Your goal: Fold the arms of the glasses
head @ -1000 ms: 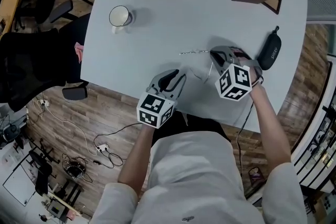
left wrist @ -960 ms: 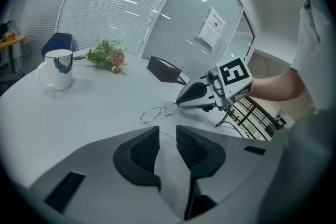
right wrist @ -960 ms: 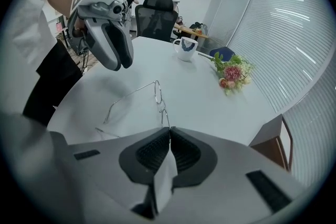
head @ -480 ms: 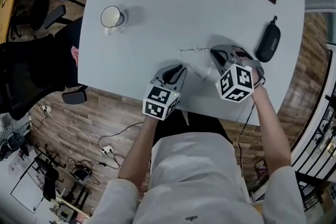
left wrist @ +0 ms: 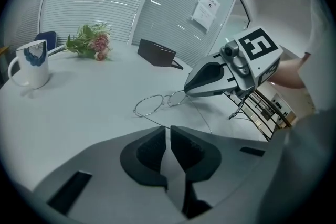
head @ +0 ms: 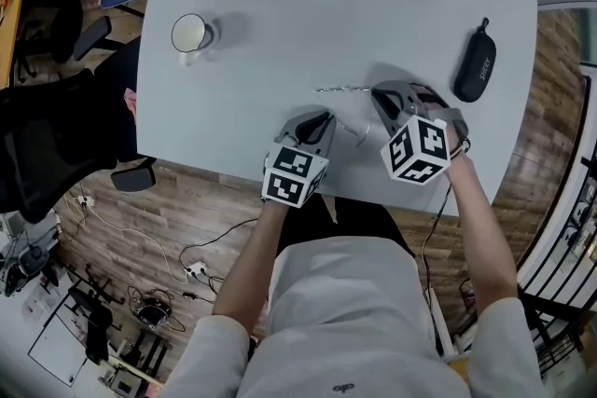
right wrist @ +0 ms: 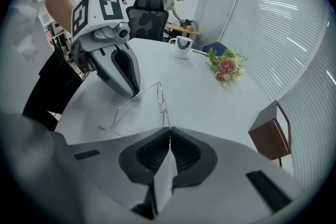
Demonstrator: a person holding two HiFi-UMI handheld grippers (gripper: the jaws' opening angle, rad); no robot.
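My right tool (right wrist: 169, 130) is pressed together on the thin wire frame of the glasses (right wrist: 162, 105), which lie arms-open near the near edge of the grey worktop (head: 308, 23). My left tool (left wrist: 169, 129), just left of them, has its jaws a slit apart (one arm ends at the tips). A black case (head: 474, 61) lies far right.

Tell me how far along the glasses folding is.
Done: nothing folded yet; both arms of the glasses stick out, open, on the table. In hand: the right gripper is shut on the frame, pinning it, and the left gripper, jaws slightly apart, has the near arm at its tips. Left: swing that arm in, then the far arm.
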